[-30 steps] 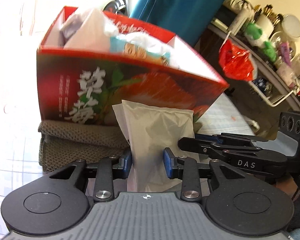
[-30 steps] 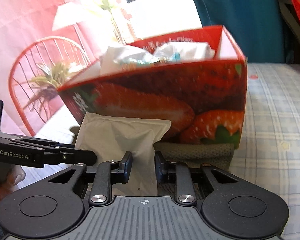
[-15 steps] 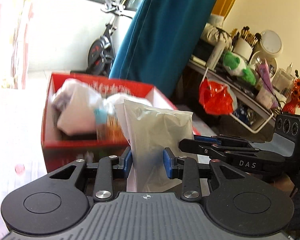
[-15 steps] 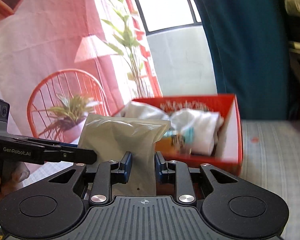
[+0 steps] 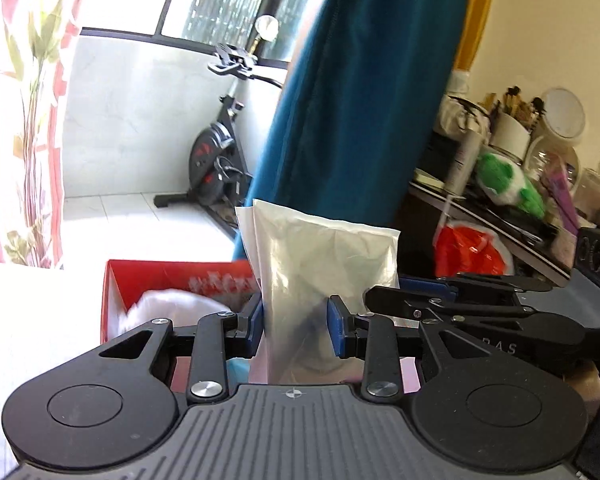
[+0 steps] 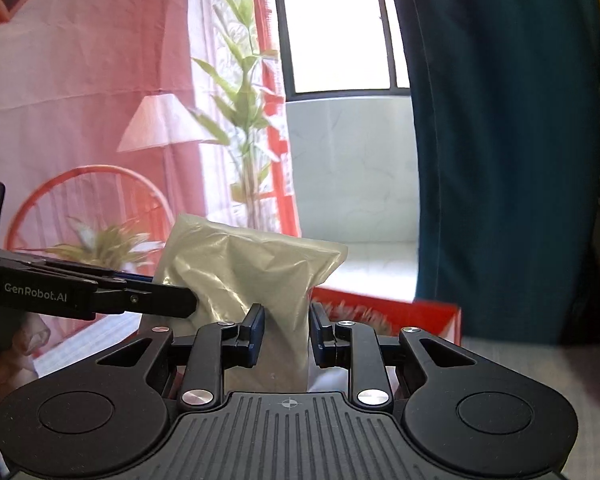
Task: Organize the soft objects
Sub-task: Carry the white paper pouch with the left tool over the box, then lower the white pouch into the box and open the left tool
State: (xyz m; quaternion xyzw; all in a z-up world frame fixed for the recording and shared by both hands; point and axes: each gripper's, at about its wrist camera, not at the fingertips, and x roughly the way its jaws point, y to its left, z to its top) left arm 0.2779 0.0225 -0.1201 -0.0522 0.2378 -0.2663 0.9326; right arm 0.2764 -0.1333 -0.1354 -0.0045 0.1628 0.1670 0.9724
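Both the left gripper (image 5: 295, 322) and right gripper (image 6: 286, 330) pinch one translucent plastic pouch (image 5: 324, 276), upright, above the red cardboard box (image 5: 172, 280) lying ahead, below.

My left gripper (image 5: 295, 322), matt black plastic with blue rubbery pads and shiny metal screws, pinches a crinkled, translucent plastic pouch (image 5: 324, 264); my right gripper (image 6: 286, 334) has the same finish. Behind, a glossy printed red cardboard box (image 5: 172, 280) holds soft white cloth (image 5: 172, 308). A teal fabric curtain (image 5: 360, 92) hangs smooth.
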